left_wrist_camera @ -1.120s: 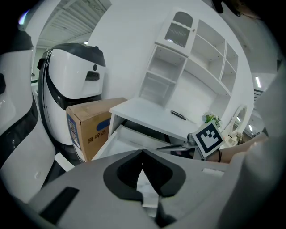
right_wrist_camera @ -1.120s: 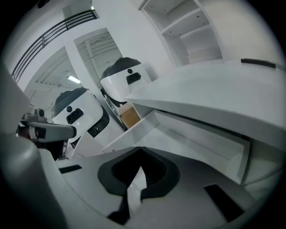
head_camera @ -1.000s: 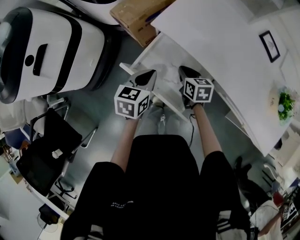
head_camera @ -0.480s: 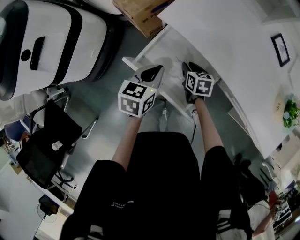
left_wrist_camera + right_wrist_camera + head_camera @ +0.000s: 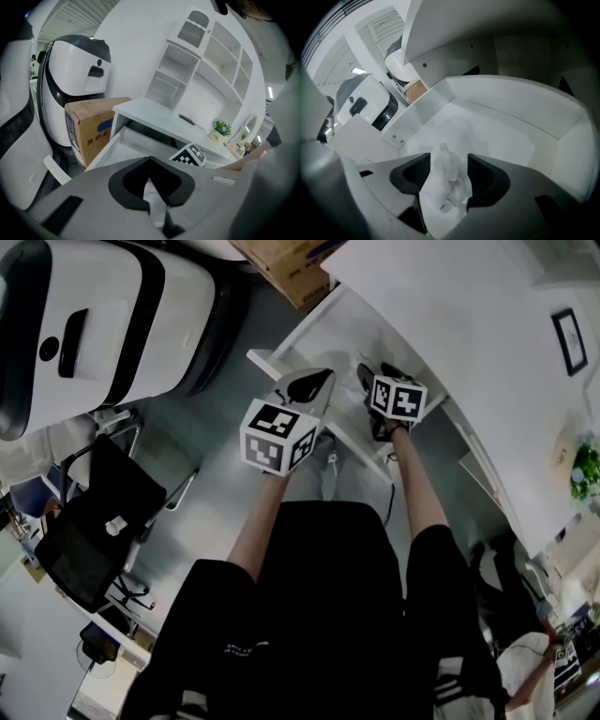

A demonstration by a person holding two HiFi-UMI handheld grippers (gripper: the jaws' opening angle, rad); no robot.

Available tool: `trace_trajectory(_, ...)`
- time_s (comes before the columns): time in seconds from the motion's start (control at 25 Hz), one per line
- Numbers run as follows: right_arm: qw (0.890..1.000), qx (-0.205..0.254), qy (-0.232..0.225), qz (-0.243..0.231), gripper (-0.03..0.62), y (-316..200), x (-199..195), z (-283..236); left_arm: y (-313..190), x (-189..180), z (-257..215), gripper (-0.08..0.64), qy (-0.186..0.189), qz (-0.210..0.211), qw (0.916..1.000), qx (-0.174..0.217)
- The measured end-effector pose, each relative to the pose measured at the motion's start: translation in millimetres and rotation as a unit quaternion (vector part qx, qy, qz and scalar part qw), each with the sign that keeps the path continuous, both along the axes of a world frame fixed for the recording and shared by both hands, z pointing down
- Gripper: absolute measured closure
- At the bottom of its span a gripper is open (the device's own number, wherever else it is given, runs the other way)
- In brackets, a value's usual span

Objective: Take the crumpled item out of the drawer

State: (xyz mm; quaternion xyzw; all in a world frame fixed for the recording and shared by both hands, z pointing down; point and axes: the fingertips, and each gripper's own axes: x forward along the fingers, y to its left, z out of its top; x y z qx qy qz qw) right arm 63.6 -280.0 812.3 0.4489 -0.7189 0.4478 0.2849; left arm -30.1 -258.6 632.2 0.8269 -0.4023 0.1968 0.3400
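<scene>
Right gripper (image 5: 449, 161): jaws wide apart, just been opening. Crumpled white item (image 5: 450, 183) stood between them on drawer (image 5: 520, 105) floor, not squeezed. Left gripper (image 5: 150, 161): jaw tips together, nothing held, near drawer front. Head view: right jaws mostly hidden behind marker cube (image 5: 395, 397). Both grippers pointed downward, forearms extended.

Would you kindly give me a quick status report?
Left tool shut. Right tool just opened, astride crumpled item in drawer, not gripped. Nothing in the way.
</scene>
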Motion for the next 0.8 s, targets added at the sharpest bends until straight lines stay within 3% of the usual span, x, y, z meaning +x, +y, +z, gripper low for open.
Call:
trace_trajectory(0.24, 0.999, -0.032, 0.006, -0.012, 0.364, 11.3, -1.9, 13.8, -0.4, -2.5, 1.2, 0.562, -0.001, -0.002, 1.0000, 0.000)
trace_trajectory(0.48, 0.998, -0.035, 0.008, -0.052, 0.499, 14.3, -9.9, 12.3, 0.0, -5.9, 2.2, 0.563, -0.002, -0.007, 1.0000, -0.001)
trace_trajectory(0.8, 0.996, -0.047, 0.004, -0.073, 0.533, 21.5, -14.2, 2.9, 2.6, -4.1, -5.0, 0.563, 0.001, -0.010, 0.9999, 0.003)
